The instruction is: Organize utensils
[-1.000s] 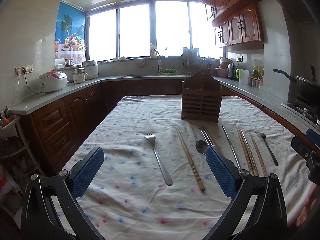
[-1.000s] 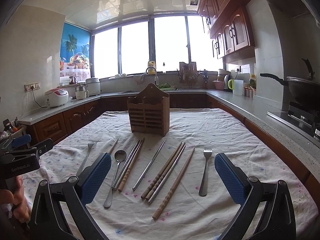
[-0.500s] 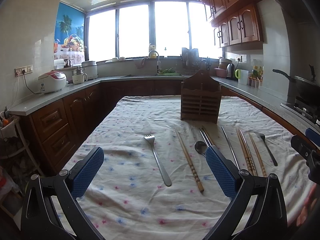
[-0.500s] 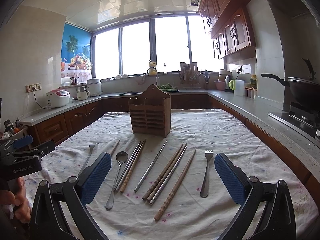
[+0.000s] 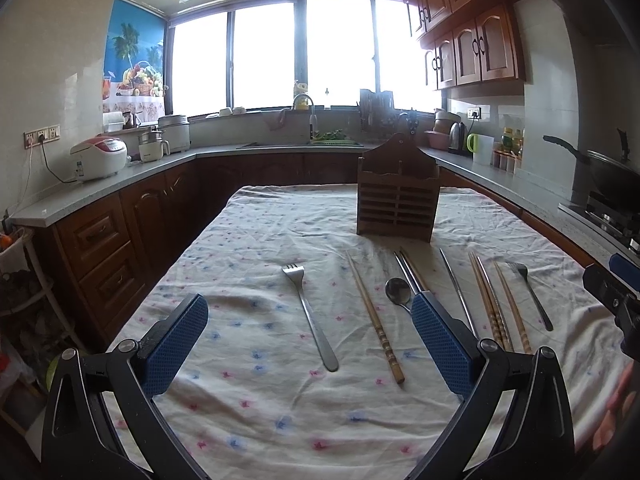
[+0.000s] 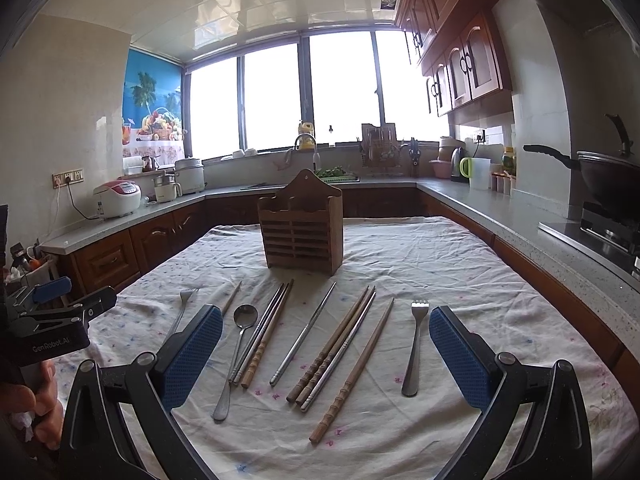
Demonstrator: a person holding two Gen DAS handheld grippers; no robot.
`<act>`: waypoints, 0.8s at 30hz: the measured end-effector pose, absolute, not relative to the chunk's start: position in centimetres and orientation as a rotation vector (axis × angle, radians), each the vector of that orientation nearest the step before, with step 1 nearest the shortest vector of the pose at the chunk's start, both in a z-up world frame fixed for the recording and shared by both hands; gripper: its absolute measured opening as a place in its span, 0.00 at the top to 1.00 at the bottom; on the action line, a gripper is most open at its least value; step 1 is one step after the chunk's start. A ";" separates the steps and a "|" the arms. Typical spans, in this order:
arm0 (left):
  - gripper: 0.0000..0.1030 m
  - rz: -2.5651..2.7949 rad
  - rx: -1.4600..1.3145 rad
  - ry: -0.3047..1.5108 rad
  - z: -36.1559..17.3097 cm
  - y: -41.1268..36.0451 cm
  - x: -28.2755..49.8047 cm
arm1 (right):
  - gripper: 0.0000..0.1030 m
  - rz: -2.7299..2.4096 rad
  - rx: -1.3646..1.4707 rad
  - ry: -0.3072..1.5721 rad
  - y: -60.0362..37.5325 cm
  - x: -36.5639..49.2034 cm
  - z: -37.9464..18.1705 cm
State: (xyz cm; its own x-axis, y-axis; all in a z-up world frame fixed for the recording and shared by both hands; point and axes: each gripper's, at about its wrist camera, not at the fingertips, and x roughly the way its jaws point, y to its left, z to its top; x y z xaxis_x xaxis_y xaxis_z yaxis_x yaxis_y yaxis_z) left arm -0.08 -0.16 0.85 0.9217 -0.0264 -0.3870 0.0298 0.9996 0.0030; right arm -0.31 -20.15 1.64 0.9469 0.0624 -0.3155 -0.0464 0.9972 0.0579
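Both the left gripper [image 5: 308, 340] and right gripper [image 6: 326, 344] are spread wide, empty. Chopsticks [image 6: 352, 372] in front of the holder [image 6: 302, 236] look light, stiff, and probably slippery, so I'd pinch mid-shaft.

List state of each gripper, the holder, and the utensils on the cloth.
Left gripper: open, holding nothing.
Right gripper: open, holding nothing.
Wooden utensil holder: upright on the tablecloth, no utensils showing in it.
Spoon: flat on cloth.
Left fork: flat, apart from the rest.
Right fork: flat.
Chopsticks: flat, loose, wooden and metal mixed.
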 end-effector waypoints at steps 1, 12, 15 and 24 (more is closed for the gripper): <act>0.00 -0.037 0.004 0.407 0.9 -0.1 0.2 | 0.00 0.056 0.053 0.330 -20.2 -0.1 1.7; 0.00 -0.115 -0.024 0.559 1.1 -0.6 5.5 | 0.00 0.079 0.123 0.426 -21.7 3.6 2.2; 0.01 -0.128 -0.032 0.611 1.0 -0.6 7.7 | 0.01 0.081 0.132 0.455 -21.9 4.9 2.2; 0.16 -0.165 -0.084 0.746 0.5 -0.7 13.7 | 0.24 0.115 0.199 0.557 -22.7 10.2 1.9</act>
